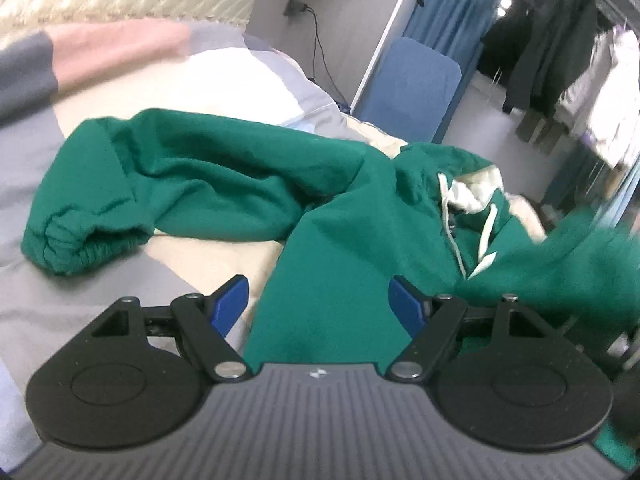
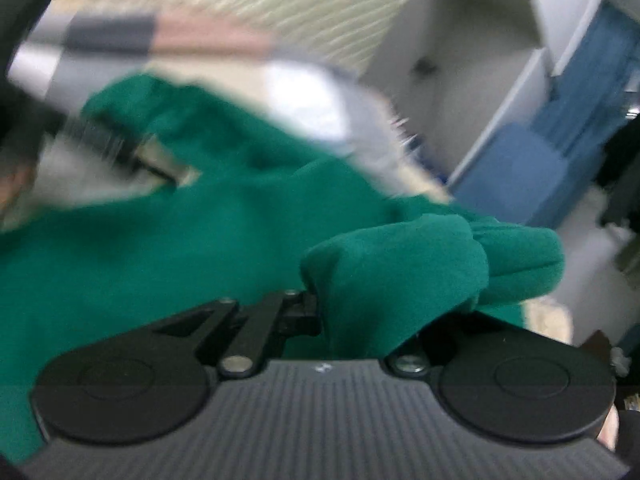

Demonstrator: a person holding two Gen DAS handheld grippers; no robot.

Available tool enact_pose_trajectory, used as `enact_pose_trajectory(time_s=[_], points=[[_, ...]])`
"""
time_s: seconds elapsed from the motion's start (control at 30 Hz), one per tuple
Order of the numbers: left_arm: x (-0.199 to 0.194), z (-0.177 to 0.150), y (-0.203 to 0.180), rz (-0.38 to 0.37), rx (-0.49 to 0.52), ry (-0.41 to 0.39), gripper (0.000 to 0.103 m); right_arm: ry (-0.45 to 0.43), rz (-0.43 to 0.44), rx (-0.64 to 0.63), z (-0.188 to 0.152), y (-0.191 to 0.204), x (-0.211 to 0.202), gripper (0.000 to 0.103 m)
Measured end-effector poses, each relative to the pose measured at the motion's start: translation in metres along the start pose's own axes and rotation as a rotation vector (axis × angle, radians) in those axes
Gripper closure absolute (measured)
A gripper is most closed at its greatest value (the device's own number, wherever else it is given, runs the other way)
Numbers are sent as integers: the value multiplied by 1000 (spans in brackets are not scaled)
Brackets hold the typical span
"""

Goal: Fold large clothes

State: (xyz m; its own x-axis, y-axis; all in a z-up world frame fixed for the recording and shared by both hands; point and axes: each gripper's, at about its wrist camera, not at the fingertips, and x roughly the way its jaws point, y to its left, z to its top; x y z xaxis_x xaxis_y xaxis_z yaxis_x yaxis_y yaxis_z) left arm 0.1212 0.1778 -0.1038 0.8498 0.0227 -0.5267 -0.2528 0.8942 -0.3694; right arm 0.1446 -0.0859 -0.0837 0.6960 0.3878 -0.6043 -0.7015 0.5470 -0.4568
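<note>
Right gripper [image 2: 394, 308] nearest, clenched on a bunched fold of green hoodie [image 2: 224, 216]. Left gripper [image 1: 318, 300] released over hoodie fabric; sleeve cuff [image 1: 80, 246] at nine o'clock.

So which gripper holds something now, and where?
The right gripper pinches a bunched fold of the green hoodie. The left gripper is open, holding nothing.
</note>
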Motion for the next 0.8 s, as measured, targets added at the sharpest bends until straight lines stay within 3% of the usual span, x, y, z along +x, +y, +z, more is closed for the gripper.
enact_pose_trajectory(time_s=[0.13,0.2,0.23,0.27,0.33,0.43,0.6,0.8], points=[[2,-2,-1,6,-1,11,22,107,59,28,-13,26,21,89],[5,-6,-6,12,26,17,22,105,80,44,-16,23,20,78],[6,-8,-10,13,48,17,22,103,102,59,-16,20,17,64],[5,-9,-13,14,59,13,22,102,132,76,-16,19,13,43],[6,-8,-13,4,61,5,22,87,187,124,-17,17,4,24],[6,-8,-11,-13,33,11,22,85,238,190,-19,15,-15,24],[2,-9,-18,-24,38,20,22,104,217,268,-28,4,-48,24],[-11,-17,-41,-85,108,-1,22,89,203,513,-52,-44,-71,24]])
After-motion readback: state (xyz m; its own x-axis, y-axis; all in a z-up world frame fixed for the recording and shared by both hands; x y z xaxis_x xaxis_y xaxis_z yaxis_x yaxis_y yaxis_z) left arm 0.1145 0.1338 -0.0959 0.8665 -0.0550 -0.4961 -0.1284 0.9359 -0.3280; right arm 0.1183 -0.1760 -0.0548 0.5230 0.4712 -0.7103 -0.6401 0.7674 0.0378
